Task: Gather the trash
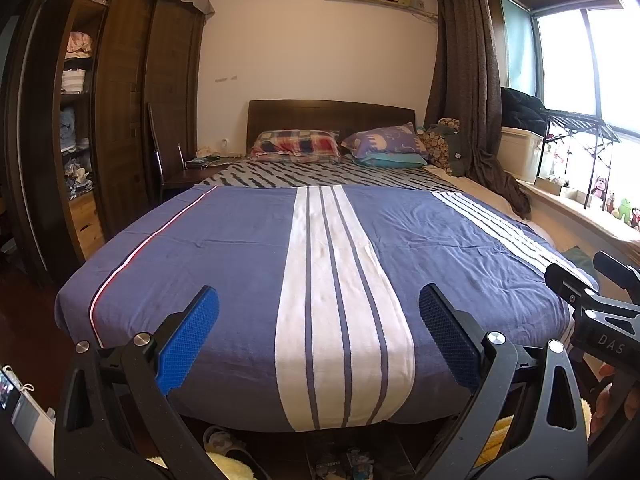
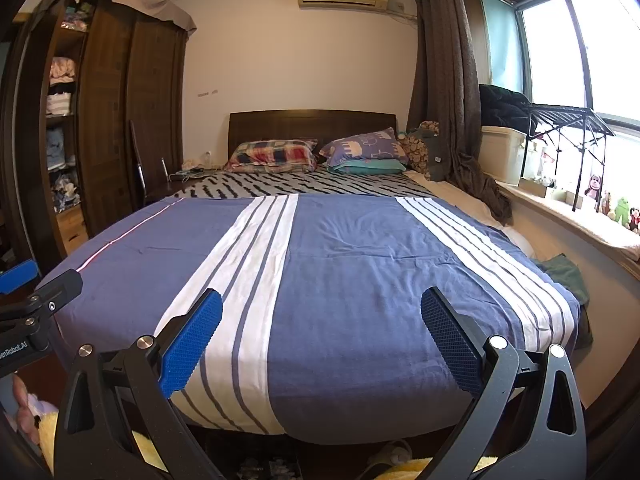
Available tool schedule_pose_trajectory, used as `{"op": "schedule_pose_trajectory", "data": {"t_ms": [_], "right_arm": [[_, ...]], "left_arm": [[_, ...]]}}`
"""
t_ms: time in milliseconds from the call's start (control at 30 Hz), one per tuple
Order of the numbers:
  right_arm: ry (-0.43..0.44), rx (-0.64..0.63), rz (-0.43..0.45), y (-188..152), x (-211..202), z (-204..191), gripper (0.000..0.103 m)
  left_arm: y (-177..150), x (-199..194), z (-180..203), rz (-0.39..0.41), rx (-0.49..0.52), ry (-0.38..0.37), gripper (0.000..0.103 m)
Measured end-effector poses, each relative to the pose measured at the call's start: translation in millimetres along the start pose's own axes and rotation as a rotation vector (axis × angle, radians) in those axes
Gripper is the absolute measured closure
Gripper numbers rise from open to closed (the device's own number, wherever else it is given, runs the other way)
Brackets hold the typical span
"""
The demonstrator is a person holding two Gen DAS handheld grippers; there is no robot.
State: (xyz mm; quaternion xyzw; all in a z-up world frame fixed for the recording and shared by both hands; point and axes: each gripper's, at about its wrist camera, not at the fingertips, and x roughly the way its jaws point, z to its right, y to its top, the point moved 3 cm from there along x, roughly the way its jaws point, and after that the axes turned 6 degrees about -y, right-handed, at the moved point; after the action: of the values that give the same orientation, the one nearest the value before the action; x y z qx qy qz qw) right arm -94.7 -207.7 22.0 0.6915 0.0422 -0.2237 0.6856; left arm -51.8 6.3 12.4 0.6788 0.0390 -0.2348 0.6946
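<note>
No clear piece of trash lies on the bed [image 1: 224, 248], which has a blue cover with white stripes. At the foot of the bed, small printed packets or papers [image 1: 348, 460] lie on the dark floor, also low in the right wrist view as papers [image 2: 268, 466]. My left gripper [image 1: 319, 296] is held open in front of the bed's foot with nothing between its blue pads. My right gripper [image 2: 322, 296] is open and empty too, beside it to the right. Each one shows at the edge of the other's view: right gripper [image 1: 592, 300], left gripper [image 2: 24, 308].
Two pillows [image 1: 296, 144] lie at the headboard. A dark wardrobe [image 1: 120, 112] with open shelves stands left, and a nightstand with cables [image 1: 204, 160] is beside it. A curtain [image 1: 464, 80], a white box [image 1: 520, 152] and toys line the window sill. A green cloth [image 2: 564, 276] hangs at the bed's right. A slipper [image 1: 220, 440] is under the foot.
</note>
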Motion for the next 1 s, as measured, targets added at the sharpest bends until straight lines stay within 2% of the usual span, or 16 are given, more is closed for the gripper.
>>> {"op": "schedule_pose_trajectory", "data": {"t_ms": [500, 800, 1000], "right_arm": [[0.009, 0.005, -0.003, -0.8, 0.0, -1.3, 0.003], [0.007, 0.004, -0.012, -1.1, 1.7, -3.4, 0.003], [0.003, 0.007, -0.017, -0.7, 4.1, -2.7, 0.003]], "left_arm": [[3.4, -2.0, 0.6, 0.002, 0.005, 0.015, 0.008], [3.8, -4.9, -0.6, -0.017, -0.02, -0.038, 0.008], [3.3, -4.7, -3.2, -0.006, -0.025, -0.037, 0.008]]}}
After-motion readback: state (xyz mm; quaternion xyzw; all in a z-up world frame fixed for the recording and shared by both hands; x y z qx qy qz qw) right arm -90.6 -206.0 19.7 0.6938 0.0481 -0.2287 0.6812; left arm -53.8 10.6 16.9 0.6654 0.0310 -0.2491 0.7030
